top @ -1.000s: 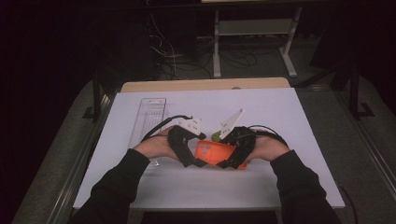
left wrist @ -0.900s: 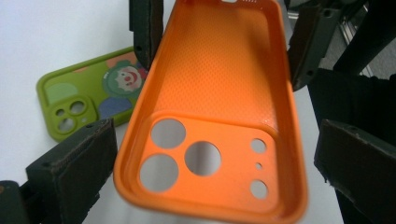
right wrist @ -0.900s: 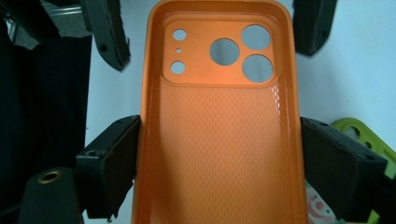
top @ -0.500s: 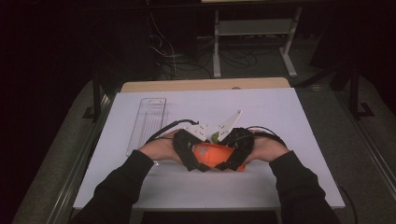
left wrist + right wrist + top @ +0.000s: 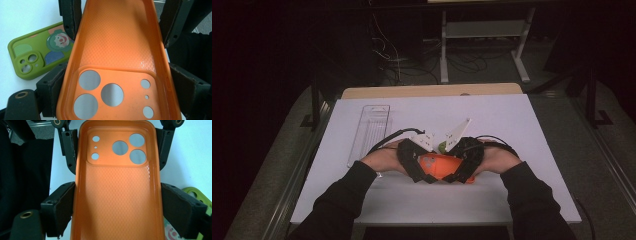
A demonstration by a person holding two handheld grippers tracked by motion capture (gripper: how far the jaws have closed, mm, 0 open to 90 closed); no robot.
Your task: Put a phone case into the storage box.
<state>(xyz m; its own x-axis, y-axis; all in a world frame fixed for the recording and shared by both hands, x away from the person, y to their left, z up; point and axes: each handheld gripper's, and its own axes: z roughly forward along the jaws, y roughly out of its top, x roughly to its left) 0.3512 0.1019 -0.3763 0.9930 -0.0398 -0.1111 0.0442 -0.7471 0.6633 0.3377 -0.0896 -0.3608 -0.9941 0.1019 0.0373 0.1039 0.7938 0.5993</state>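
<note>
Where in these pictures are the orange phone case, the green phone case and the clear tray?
orange phone case (image 5: 116,195): right gripper view, textured inner back.
green phone case (image 5: 37,58): left gripper view, printed back near the camera holes.
clear tray (image 5: 371,131): high view, ribbed floor.

green case (image 5: 197,195): cut off by right edge | orange case (image 5: 439,167): ends hidden (under grippers)

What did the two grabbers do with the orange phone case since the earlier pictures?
The left gripper slid in toward the orange phone case, and its jaws have just been closing around the end with the camera holes. The right gripper kept its jaws on the other end, as before. The green phone case and the clear tray stayed put on the table.
</note>
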